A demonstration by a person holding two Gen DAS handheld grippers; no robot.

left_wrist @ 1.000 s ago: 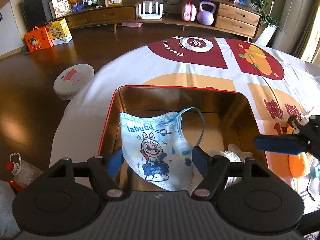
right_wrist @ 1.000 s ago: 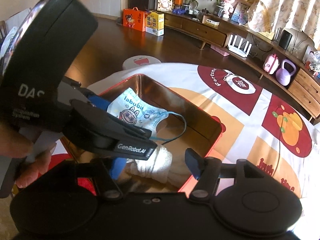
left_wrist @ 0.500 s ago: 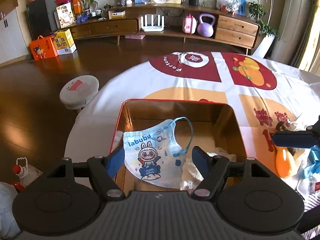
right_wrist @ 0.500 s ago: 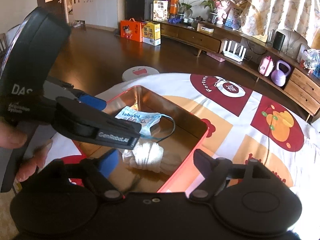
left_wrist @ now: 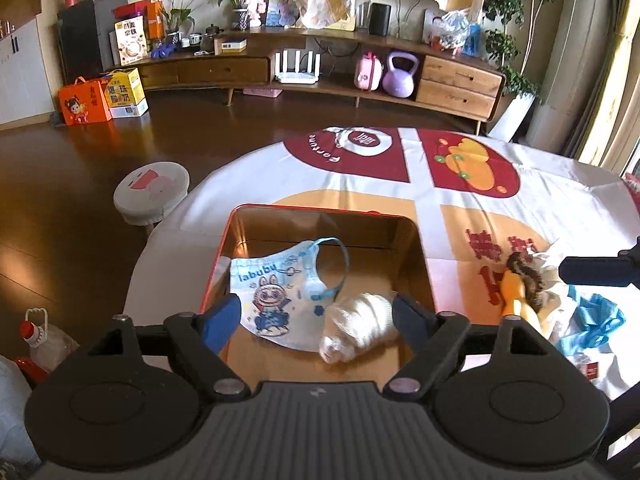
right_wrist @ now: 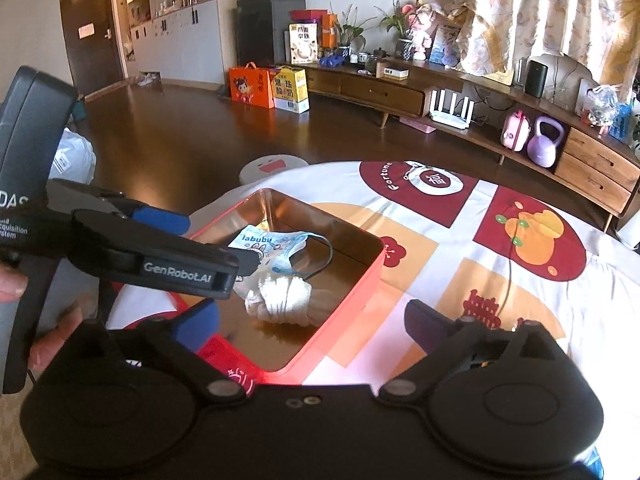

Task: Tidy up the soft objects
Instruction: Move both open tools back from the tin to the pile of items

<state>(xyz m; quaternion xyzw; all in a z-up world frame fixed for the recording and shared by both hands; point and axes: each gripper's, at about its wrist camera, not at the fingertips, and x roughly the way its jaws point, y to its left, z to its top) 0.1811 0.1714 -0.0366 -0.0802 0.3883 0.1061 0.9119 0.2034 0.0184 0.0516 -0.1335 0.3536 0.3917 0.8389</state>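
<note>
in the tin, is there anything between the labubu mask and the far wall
No. In the left wrist view, only the mask's blue ear loop reaches that way; beyond it the tin's gold floor is bare to the far wall.

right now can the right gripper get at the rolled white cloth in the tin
Probably yes: the right gripper is open and empty, the red tin has no lid, and the rolled white cloth lies uncovered beside the face mask.

A red-rimmed tin [left_wrist: 424, 248] glows gold inside, holding a pale blue mask [left_wrist: 276, 292] printed with a cartoon bunny and a plain white cloth roll [left_wrist: 360, 326], while the desk cloth [right_wrist: 460, 264] around it runs white with maroon, orange and peach blocks.
</note>
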